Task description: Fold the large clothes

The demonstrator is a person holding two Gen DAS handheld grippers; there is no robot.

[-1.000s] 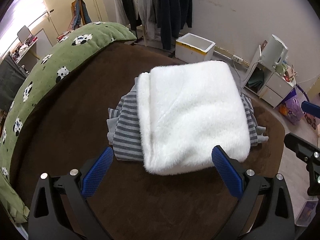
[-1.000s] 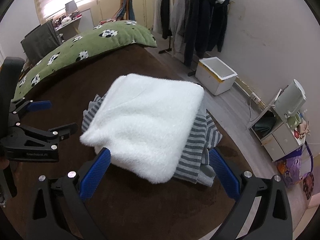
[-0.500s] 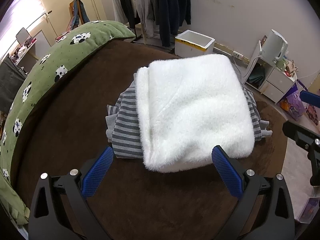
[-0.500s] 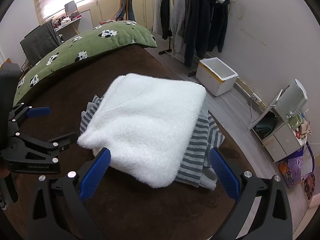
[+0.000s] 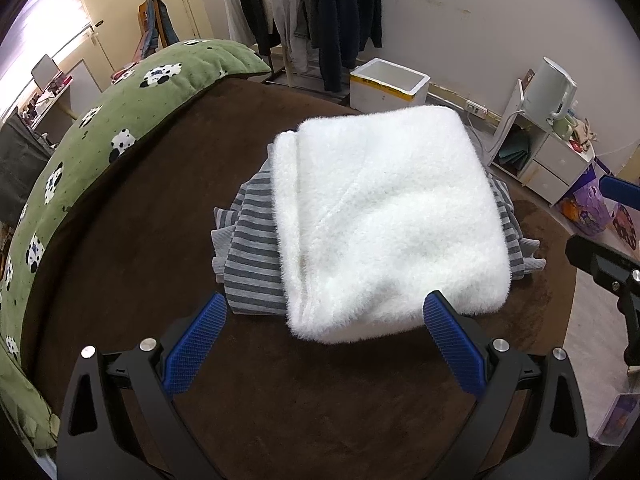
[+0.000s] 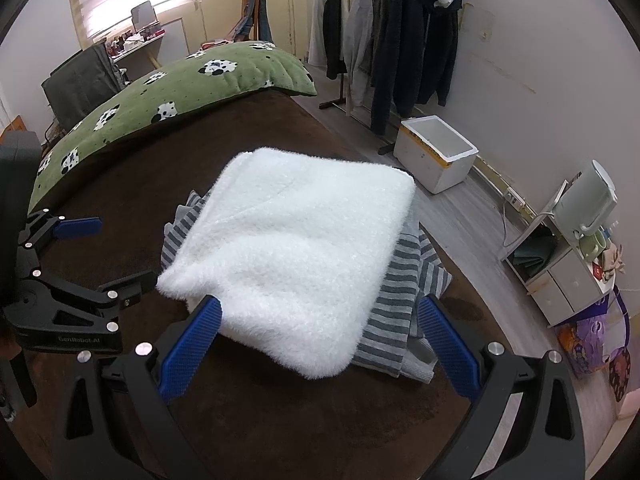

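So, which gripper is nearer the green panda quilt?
Left. The left gripper is between the folded pile and the green quilt; the right gripper is on the pile's floor side.

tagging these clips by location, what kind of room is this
Most likely a bedroom in a home: a brown-covered bed with a green panda-print quilt, coats on a clothes rack, and a desk by the window.

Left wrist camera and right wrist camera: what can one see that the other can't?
Only the left wrist view shows the right gripper poking in at the right edge. Only the right wrist view shows the left gripper, open, and the dark chair near the window. Both show the folded white fluffy garment lying on the striped grey garment, the green panda quilt, the white foam box and hanging coats.
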